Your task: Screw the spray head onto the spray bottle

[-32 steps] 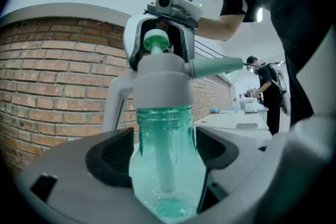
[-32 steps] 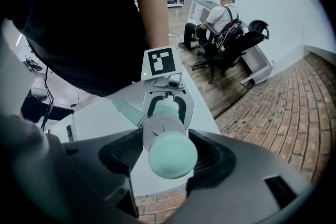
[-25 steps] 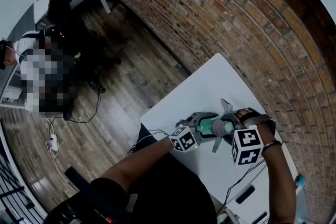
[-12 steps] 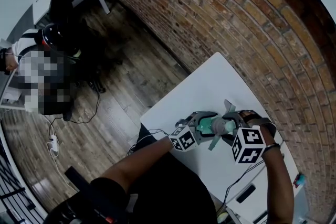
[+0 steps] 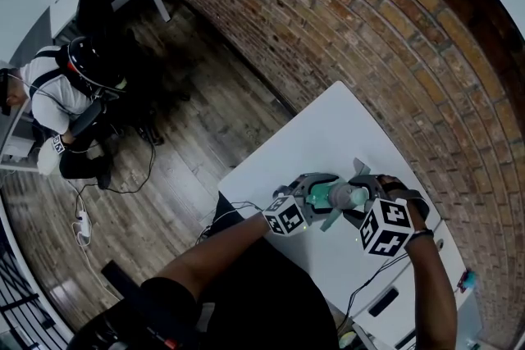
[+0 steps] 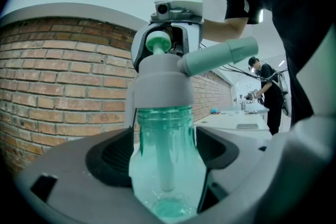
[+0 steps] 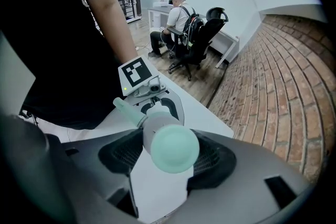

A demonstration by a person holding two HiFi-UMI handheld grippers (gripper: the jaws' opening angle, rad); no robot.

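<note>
Two grippers are shown meeting at lower centre of the head view, above the white table [image 5: 328, 135]. The left gripper [image 5: 325, 194] is clamped on the body of the green bottle [image 5: 335, 195], which is held off the table with its neck turned toward the right of the frame. The right gripper [image 5: 365, 197] is closed on the grey head [image 5: 357, 193]. In the right gripper view both pads [image 7: 124, 155] are seen set against its sides, with its round end facing the camera. In the left gripper view the head is seated squarely on the bottle, and rings of the neck [image 6: 165, 117] are exposed just below the collar [image 6: 160, 89]. Placement is thus judged complete. Tightening is judged unfinished or at least unconfirmed, since how far the thread has been run down cannot be read. Final turns and release of both grips are taken to be left. Beyond the table a brick wall [image 5: 344, 29] is seen, and at the far upper left a seated person [image 5: 61, 98].
</note>
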